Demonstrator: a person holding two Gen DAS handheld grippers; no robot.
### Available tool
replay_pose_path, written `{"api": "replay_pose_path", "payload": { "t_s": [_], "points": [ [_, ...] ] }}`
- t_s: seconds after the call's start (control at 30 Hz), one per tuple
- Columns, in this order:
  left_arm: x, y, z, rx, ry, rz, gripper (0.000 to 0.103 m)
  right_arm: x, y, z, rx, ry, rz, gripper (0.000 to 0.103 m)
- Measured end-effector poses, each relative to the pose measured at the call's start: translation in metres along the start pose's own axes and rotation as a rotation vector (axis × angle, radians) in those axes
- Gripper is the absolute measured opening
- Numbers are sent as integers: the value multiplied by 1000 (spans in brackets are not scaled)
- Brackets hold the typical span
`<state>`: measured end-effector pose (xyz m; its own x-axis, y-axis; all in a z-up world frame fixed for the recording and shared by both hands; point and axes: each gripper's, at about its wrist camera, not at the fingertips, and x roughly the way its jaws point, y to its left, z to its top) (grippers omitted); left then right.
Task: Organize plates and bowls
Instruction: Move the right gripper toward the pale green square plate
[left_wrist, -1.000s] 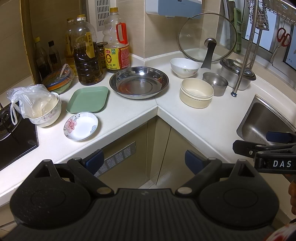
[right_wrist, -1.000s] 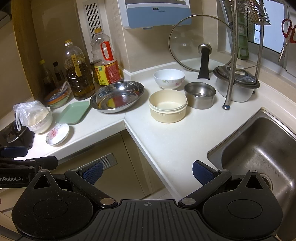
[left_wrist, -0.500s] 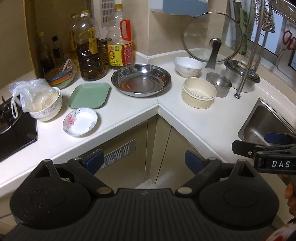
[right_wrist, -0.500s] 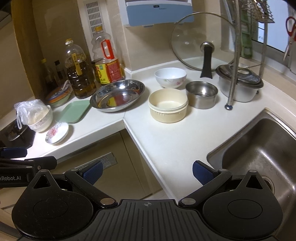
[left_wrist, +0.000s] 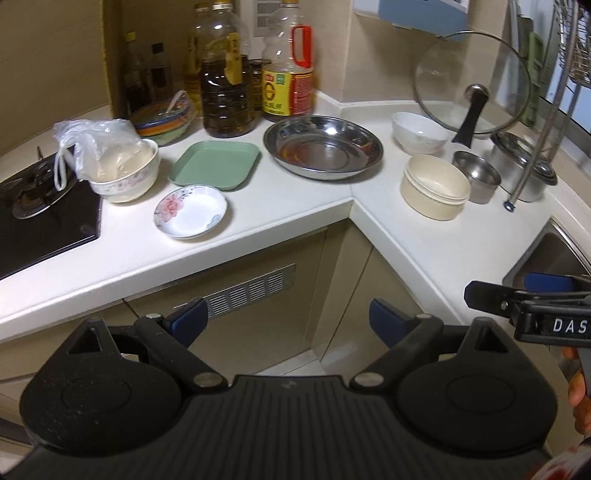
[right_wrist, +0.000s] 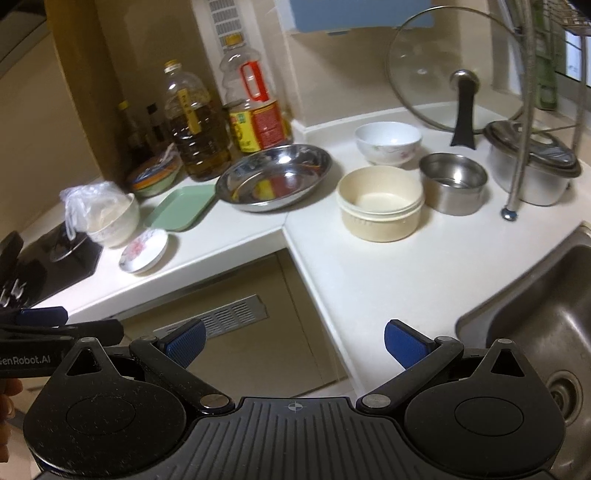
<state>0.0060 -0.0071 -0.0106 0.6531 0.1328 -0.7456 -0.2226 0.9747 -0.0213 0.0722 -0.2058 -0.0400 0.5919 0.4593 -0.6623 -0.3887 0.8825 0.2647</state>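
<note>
One floral bowl (left_wrist: 123, 177) w/ plastic bag (left_wrist: 94, 147) inside; cream bowl (right_wrist: 380, 203) empty.

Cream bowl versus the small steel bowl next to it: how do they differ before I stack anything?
The cream bowl is matte, off-white and ribbed near its base, with a band under the rim; the steel bowl is shiny bare metal with smooth walls. The cream bowl looks wider. It stands nearer the counter edge, the steel bowl behind it toward the lidded pot. Both sit upright and look empty.
</note>
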Motion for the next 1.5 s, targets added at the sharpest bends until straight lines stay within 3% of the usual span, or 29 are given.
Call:
{"api": "replay_pose_path", "payload": {
  "t_s": [0.4, 0.63, 0.83, 1.07, 1.2, 1.33, 1.4, 1.5],
  "points": [
    [21, 23, 15, -57, 1, 53, 93, 35, 13, 22, -46, 22, 39, 103],
    [58, 49, 49, -62, -8, 49, 93, 74, 30, 51, -50, 2, 57, 102],
    [97, 82, 85, -78, 0, 53, 92, 128, 53, 87, -46, 32, 101, 93],
    [137, 118, 118, -100, 20, 62, 85, 186, 79, 128, -54, 64, 138, 91],
    [156, 133, 130, -116, 29, 66, 82, 212, 89, 144, -43, 79, 157, 84],
    [173, 144, 141, -121, 47, 47, 69, 235, 96, 156, -25, 105, 163, 75],
    [182, 149, 145, -126, 58, 39, 68, 245, 99, 160, -17, 119, 158, 69],
    [193, 154, 150, -137, 72, 28, 59, 259, 102, 165, -2, 138, 156, 68]
  ]
}}
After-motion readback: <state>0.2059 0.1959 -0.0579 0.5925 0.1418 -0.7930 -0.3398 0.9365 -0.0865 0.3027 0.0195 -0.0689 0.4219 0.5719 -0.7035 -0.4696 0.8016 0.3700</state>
